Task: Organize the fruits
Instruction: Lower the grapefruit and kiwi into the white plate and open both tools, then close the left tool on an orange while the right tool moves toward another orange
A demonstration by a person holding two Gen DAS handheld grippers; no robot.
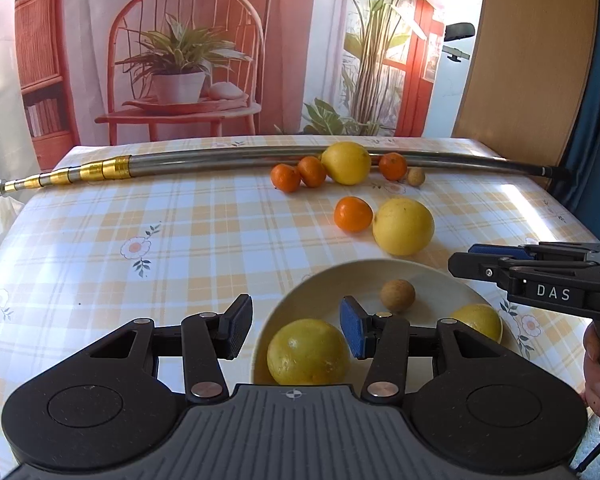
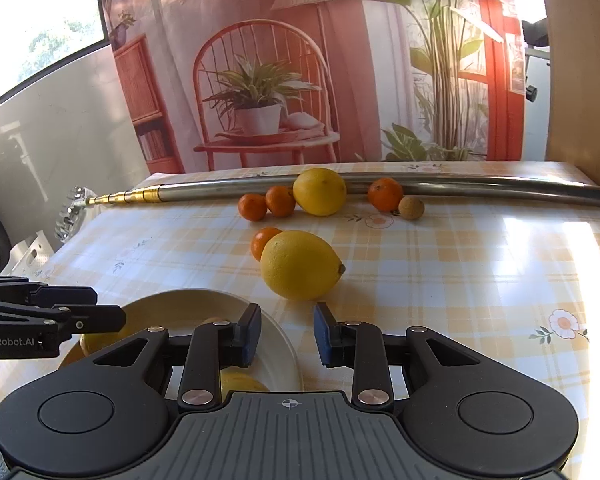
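Nearest, left gripper (image 1: 296, 330) spread wide, empty, above a smooth cream plate (image 1: 364, 276) holding two glossy yellow lemons (image 1: 308, 354) and one rough tan longan (image 1: 397, 295). Right gripper (image 2: 287, 336) parted, empty, just short of a plump dimpled lemon (image 2: 300, 266) on the checked glossy surface (image 2: 460, 280). Farther back, small round mandarins (image 2: 278, 201), another lemon (image 2: 319, 191), against a curved steel pole (image 2: 480, 184).

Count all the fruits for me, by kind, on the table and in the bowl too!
Yellow lemons: 4, two in the bowl (one, one) and two on the table (one, one).
Small oranges: 4, all on the table ().
Small brown round fruits: 2, one in the bowl, one on the table.
Total: 10.
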